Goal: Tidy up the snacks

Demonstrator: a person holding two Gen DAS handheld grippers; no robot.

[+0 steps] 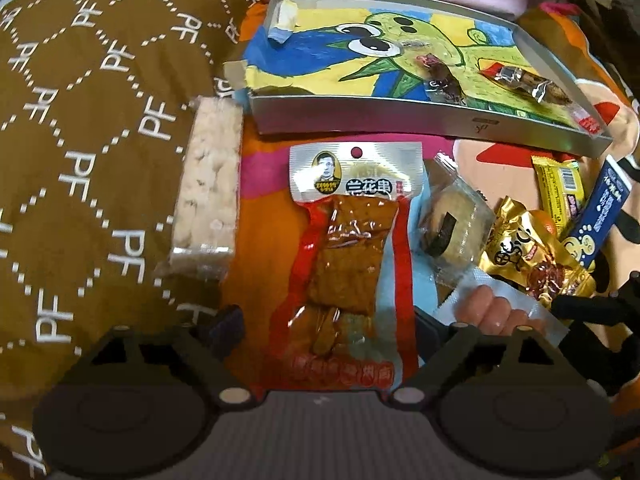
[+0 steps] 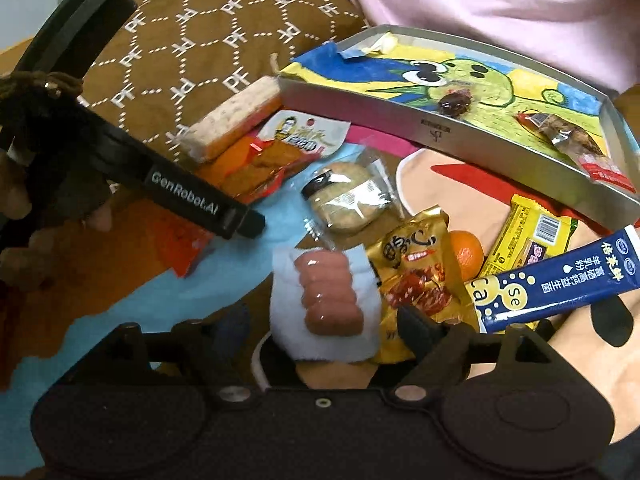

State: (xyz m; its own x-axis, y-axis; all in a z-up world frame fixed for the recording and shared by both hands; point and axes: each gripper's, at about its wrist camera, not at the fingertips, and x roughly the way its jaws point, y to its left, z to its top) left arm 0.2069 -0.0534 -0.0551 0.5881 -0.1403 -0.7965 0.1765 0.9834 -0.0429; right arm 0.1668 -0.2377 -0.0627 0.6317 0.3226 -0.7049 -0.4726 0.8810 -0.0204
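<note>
My left gripper [image 1: 324,324] is open, its jaws on either side of a red and silver tofu snack pack [image 1: 348,256] lying on the bedding; the gripper also shows in the right wrist view [image 2: 240,220]. My right gripper [image 2: 320,320] is open around a pink sausage pack [image 2: 326,296], not squeezing it. The sausage pack also shows in the left wrist view [image 1: 496,308]. A silver tray [image 1: 420,120] [image 2: 360,108] with a cartoon drawing holds two wrapped snacks [image 1: 520,80].
A rice cracker bar [image 1: 208,192] lies against a brown patterned cushion [image 1: 80,140]. A round biscuit pack [image 2: 348,196], gold snack bag [image 2: 416,272], orange [image 2: 466,254], yellow bar [image 2: 528,236] and blue tube [image 2: 560,280] crowd the right side.
</note>
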